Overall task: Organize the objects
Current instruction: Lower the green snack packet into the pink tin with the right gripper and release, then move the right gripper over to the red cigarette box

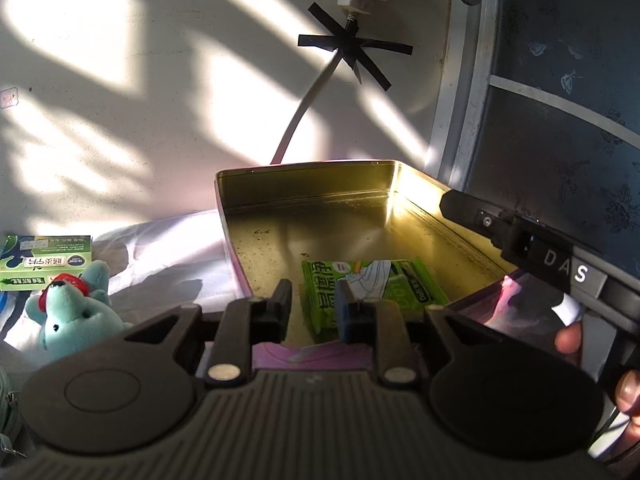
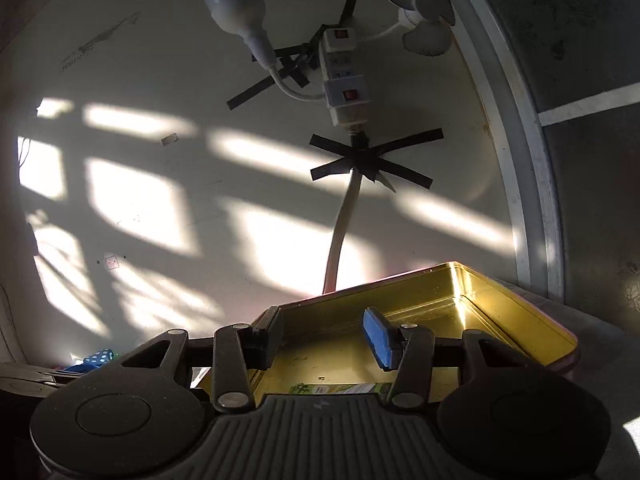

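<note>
One green packet (image 1: 374,286) already lies in the gold tin (image 1: 320,196) at lower centre, so your left gripper (image 1: 312,304) hangs over it with fingers parted and empty. Your right gripper (image 2: 326,340), also spread and holding nothing, hovers above the tin. Waiting at lower left are the teal plush (image 1: 70,314) and green box (image 1: 46,262).

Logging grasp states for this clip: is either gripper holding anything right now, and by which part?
Nothing is held. The left gripper is open over the green packet lying in the gold tin; the right gripper is open above the tin too.
</note>
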`<control>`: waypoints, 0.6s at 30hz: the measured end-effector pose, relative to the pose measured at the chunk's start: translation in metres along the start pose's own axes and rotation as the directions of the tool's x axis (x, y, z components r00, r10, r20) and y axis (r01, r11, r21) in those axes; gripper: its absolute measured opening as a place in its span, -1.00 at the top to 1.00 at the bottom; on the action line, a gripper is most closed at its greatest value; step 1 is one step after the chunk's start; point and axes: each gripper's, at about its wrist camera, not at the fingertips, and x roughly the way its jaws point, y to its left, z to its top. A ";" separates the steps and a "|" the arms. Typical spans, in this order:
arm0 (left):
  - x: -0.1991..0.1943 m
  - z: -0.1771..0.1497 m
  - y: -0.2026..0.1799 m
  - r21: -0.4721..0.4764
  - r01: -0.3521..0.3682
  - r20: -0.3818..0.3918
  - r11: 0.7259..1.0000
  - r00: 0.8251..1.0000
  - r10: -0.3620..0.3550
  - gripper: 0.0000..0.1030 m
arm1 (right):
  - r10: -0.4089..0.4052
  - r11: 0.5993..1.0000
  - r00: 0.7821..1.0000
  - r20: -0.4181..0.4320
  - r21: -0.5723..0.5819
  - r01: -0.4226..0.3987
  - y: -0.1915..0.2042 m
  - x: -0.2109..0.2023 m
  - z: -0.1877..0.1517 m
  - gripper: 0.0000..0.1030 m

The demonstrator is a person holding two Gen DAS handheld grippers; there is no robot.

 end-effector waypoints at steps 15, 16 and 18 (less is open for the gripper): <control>-0.129 -0.092 0.175 -0.207 -0.442 -0.089 0.873 0.897 0.433 0.30 | 0.474 0.844 0.767 -0.432 -0.028 -0.536 0.150 0.018 -0.066 0.09; -0.136 -0.094 0.192 -0.234 -0.487 -0.102 0.842 0.873 0.477 0.21 | 0.478 0.835 0.751 -0.456 -0.030 -0.549 0.158 0.019 -0.070 0.08; -0.154 -0.097 0.242 -0.312 -0.601 -0.154 0.736 0.796 0.585 0.18 | 0.483 0.821 0.728 -0.487 -0.037 -0.569 0.172 0.019 -0.078 0.08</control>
